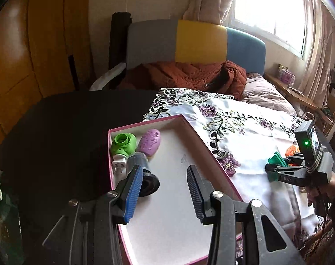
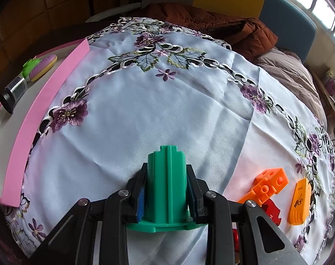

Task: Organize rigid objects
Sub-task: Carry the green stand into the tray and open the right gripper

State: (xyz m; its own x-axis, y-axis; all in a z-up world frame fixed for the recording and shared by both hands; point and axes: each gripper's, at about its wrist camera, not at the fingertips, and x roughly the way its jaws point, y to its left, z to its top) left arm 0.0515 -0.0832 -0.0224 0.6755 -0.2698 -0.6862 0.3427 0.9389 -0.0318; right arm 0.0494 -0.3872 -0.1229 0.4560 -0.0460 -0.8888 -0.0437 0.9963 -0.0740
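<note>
We take the pink-edged box (image 1: 178, 198) as our landmark. Our left gripper (image 1: 165, 195) hangs over its white floor with the jaws wide apart and nothing between them; a black lens-like cylinder (image 1: 143, 174) lies just beside the left finger, apparently resting free on the floor. Toward the box's far corner sit a green plug-in device (image 1: 122, 144) and a purple oval case (image 1: 149, 142), packed close together, presumably so the remaining floor stays usable for more pieces. Well to the right of the box, over the embroidered white cloth (image 2: 178, 101), our right gripper (image 2: 165, 198) is clamped on a green plastic piece (image 2: 166, 183), pads pressing its two flat sides just above the flange, a grip that should keep the ribbed body from twisting. Farther from the box lie an orange block piece (image 2: 266, 183), an orange clip (image 2: 298, 201) and a partly hidden red piece (image 2: 272, 212). The clip carries dark printing and the purple case embossed script; neither is legible. The right gripper's body reads "DAS" in the left view.
</note>
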